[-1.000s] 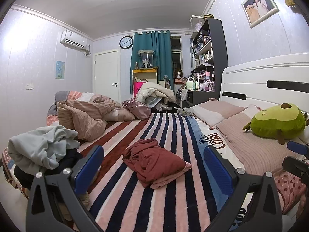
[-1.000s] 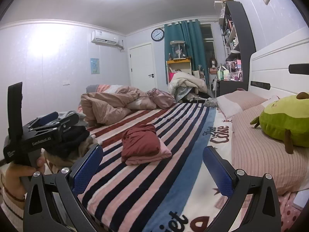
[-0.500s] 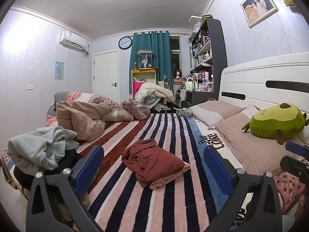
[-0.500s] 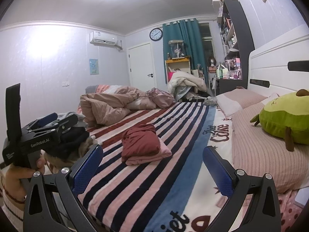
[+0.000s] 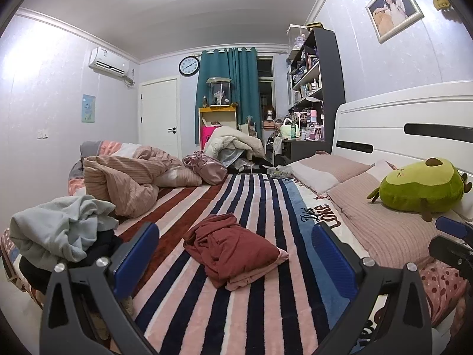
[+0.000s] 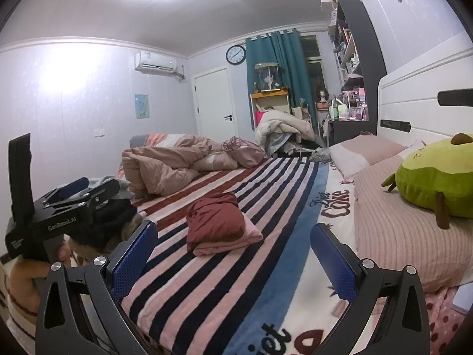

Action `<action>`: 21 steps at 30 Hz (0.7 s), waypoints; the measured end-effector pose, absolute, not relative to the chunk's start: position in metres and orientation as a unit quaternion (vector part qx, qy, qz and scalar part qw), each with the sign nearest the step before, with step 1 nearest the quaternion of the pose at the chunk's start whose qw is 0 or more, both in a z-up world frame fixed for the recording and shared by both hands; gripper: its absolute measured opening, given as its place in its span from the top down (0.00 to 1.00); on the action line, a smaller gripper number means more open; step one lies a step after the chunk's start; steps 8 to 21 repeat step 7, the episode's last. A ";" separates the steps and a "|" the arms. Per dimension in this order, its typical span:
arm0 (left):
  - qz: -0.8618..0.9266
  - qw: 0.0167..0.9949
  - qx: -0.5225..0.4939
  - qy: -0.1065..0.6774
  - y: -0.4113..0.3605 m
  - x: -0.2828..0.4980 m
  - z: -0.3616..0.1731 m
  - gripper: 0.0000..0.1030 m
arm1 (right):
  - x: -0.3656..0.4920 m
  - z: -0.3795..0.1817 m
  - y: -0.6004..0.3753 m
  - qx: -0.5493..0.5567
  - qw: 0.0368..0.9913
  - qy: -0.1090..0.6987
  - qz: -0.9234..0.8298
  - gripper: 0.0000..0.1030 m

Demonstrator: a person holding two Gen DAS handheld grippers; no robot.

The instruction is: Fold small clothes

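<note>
A dark red garment (image 5: 230, 247) lies loosely bunched on a folded pink one (image 5: 260, 275) in the middle of the striped blanket (image 5: 266, 195). It also shows in the right wrist view (image 6: 217, 220), with the pink piece (image 6: 236, 242) under it. A heap of pale grey and dark clothes (image 5: 59, 230) sits at the bed's left edge. My left gripper (image 5: 235, 254) is open and empty, held short of the red garment. My right gripper (image 6: 233, 256) is open and empty, to the right of the left one, whose body (image 6: 59, 207) shows at the left.
A rumpled pink duvet (image 5: 127, 177) and a shiny pink bag (image 5: 207, 167) lie at the far left of the bed. Pink pillows (image 5: 384, 224) and a green avocado plush (image 5: 419, 186) lie along the white headboard (image 5: 414, 118) at right. Shelves and a cluttered desk (image 5: 307, 118) stand beyond.
Both grippers have shifted only slightly, the views drifting a little. The clothes have not moved and both grippers stay open.
</note>
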State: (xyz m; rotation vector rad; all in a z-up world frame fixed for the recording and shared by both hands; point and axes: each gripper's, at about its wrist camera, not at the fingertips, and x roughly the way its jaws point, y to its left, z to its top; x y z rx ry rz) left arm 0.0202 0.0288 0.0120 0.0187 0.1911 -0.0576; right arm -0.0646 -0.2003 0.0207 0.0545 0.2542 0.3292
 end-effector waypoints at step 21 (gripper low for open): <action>-0.048 0.995 0.004 0.091 0.028 0.022 0.016 0.01 | -0.074 0.023 -0.191 0.022 0.979 0.130 0.153 0.00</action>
